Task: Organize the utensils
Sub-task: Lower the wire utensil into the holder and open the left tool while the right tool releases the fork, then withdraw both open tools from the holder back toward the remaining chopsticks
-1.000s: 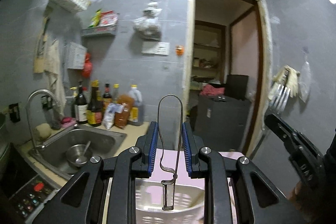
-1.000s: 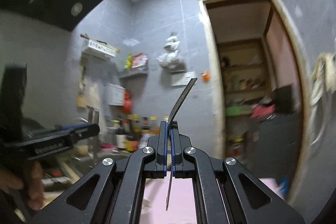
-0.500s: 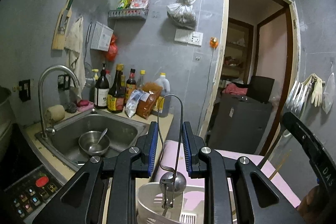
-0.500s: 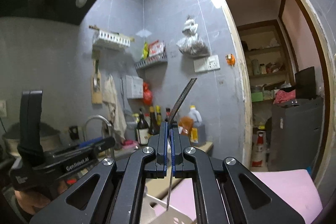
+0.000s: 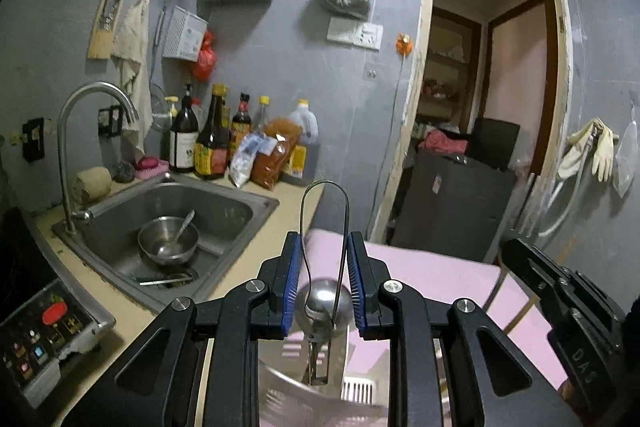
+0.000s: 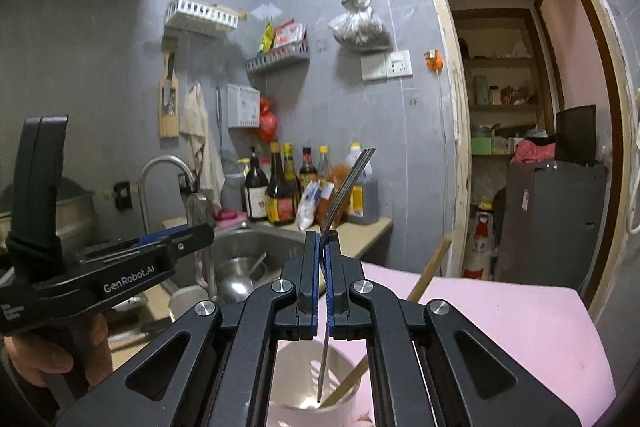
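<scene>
Tongs first: my right tongs (image 6: 322,247) are clamped flat on a thin steel fork (image 6: 347,187), tines up, handle tip hanging just above the mouth of the white plastic utensil cup (image 6: 298,367). My left tongs (image 5: 323,267) stand narrow, pinching the wire loop handle of a small steel ladle (image 5: 322,303), bowl downward over the white slotted holder (image 5: 356,389). Advice: lower each piece straight, keep it clear of the rim, release only once well inside. The cup already holds a wooden chopstick (image 6: 430,271), leaning out over the pink worktop (image 6: 500,323). The steel sink (image 5: 224,203) holds a metal bowl with spoon (image 5: 168,241).
</scene>
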`<action>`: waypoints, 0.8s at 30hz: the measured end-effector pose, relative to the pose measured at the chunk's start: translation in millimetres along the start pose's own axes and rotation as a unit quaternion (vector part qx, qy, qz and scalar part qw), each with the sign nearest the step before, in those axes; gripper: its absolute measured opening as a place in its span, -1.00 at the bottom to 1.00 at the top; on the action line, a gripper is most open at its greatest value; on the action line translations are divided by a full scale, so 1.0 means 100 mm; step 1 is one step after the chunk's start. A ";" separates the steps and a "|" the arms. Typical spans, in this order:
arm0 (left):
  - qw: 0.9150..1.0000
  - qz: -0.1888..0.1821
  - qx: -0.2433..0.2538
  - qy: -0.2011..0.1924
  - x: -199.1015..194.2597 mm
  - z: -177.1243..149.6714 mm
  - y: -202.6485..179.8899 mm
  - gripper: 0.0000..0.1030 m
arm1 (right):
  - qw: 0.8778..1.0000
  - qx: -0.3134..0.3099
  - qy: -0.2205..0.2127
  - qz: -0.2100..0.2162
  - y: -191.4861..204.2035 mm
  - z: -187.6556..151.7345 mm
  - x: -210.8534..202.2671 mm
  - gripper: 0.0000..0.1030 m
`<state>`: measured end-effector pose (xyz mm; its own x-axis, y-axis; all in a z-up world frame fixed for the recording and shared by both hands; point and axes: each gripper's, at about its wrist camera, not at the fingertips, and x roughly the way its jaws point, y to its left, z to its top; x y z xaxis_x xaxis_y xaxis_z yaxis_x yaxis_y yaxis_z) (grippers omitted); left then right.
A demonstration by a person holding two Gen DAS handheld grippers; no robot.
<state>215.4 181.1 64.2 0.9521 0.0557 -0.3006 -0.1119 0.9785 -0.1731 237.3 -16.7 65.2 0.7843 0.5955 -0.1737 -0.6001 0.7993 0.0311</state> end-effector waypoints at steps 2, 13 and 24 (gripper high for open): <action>1.000 -0.007 0.003 0.007 0.00 -0.04 -0.01 -0.62 | 1.000 -0.001 0.009 -0.003 0.00 -0.04 0.02 -0.98; 0.998 -0.056 -0.018 0.025 -0.10 -0.05 0.05 -0.58 | 1.000 0.008 0.027 -0.009 0.00 -0.09 0.02 -0.87; 0.997 -0.069 -0.033 -0.019 -0.35 0.15 -0.08 0.10 | 0.998 0.000 -0.054 -0.016 -0.07 0.21 -0.36 -0.48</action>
<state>187.1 174.3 90.5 0.9695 -0.0692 -0.2351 0.0027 0.9622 -0.2722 216.5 -42.4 91.5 0.8151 0.5753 -0.0677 -0.5749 0.8177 0.0276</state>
